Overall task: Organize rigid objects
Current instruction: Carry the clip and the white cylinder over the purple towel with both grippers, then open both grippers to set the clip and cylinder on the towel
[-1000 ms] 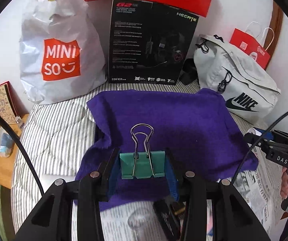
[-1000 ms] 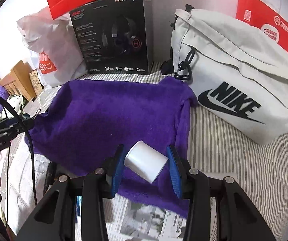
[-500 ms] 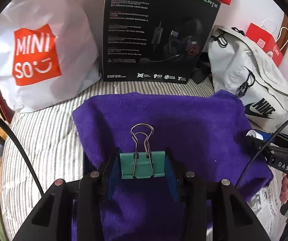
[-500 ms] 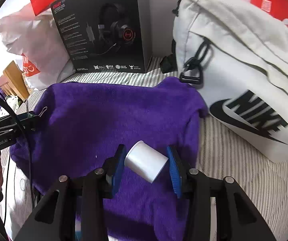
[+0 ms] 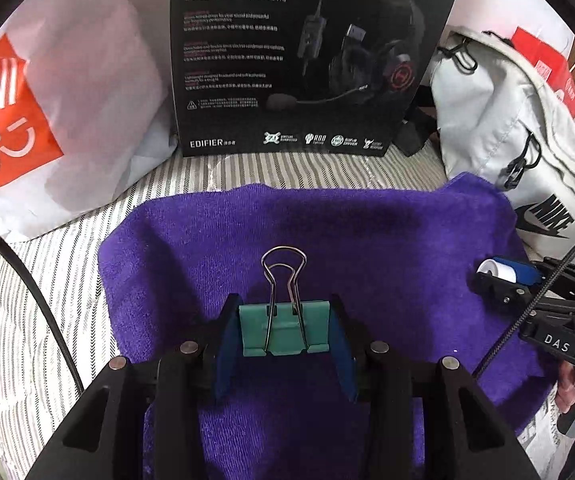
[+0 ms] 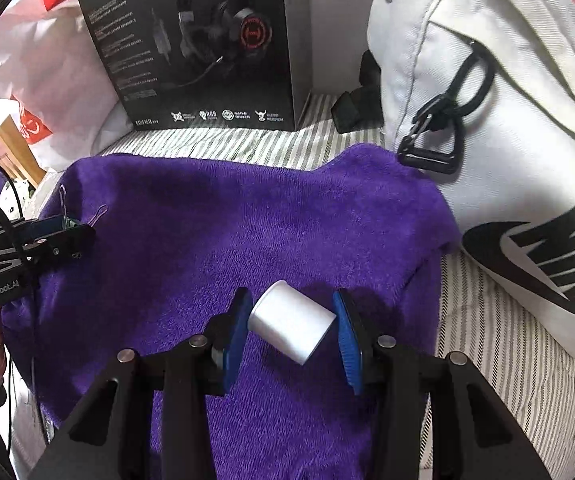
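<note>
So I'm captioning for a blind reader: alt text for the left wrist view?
The left hand-held gripper grips a green binder clip above a purple towel. At right, the other gripper holds a white cylinder.

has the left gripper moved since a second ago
Yes. The left gripper, shut on the binder clip, has moved toward the black box, which looks larger now.

Readable words on the things around the towel

"EDIFIER" on the black headset box [image 5: 311, 60]; "MINI SO" on the white plastic bag [image 5: 67, 92]; "NIKE" on the white bag [image 6: 507, 120]; "DAS" on the right gripper [image 5: 491, 280]; "GenRobot.AI" on the left gripper [image 6: 72, 227].
</note>
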`<state>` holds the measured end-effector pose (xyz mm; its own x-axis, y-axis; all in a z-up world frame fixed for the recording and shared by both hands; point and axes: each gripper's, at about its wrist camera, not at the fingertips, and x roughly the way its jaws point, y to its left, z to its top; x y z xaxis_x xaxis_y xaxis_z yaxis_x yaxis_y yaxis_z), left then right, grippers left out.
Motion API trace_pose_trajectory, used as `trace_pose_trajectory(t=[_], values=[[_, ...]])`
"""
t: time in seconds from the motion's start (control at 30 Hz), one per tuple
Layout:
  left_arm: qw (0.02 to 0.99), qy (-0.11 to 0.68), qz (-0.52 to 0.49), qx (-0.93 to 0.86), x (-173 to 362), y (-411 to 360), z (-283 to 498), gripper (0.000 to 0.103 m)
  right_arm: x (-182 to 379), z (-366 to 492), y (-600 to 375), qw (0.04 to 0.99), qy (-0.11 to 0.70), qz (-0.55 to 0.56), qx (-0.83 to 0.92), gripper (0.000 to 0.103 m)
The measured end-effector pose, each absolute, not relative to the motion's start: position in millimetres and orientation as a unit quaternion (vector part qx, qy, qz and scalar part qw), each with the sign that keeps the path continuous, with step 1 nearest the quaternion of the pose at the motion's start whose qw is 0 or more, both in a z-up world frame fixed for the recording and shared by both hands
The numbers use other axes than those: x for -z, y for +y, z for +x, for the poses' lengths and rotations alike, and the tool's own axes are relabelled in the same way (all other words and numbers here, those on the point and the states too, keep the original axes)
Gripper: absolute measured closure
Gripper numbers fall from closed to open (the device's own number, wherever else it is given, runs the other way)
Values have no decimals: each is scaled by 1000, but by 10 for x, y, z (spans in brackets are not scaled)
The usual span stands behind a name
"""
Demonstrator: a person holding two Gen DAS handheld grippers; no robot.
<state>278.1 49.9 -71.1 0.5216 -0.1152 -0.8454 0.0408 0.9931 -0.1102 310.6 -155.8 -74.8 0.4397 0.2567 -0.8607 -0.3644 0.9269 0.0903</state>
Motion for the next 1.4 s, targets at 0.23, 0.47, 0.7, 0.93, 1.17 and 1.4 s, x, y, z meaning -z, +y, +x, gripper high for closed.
trace_pose_trajectory(t=[0.23, 0.47, 0.7, 0.93, 1.17, 1.4], values=[[867, 497, -24, 39, 785, 442, 2825, 63, 785, 3135, -1571, 844, 499, -54, -186, 62], [866, 500, -10, 33, 813, 381, 2848, 63, 797, 3143, -1528, 843, 500, -65, -188, 61], [865, 500, -8, 33, 819, 373, 2786, 58, 793, 3138, -1547, 833, 512, -58, -202, 48], [860, 509, -7, 29, 829, 350, 2664, 37, 738, 3033, -1625, 829, 520, -50, -200, 48], [864, 502, -24, 29, 680, 328, 2438, 37, 546, 2743, -1715, 841, 505, -48, -190, 48], [875, 481, -25, 35, 364, 270, 2052, 37, 284, 2365, -1940, 852, 492, -36, -174, 47]])
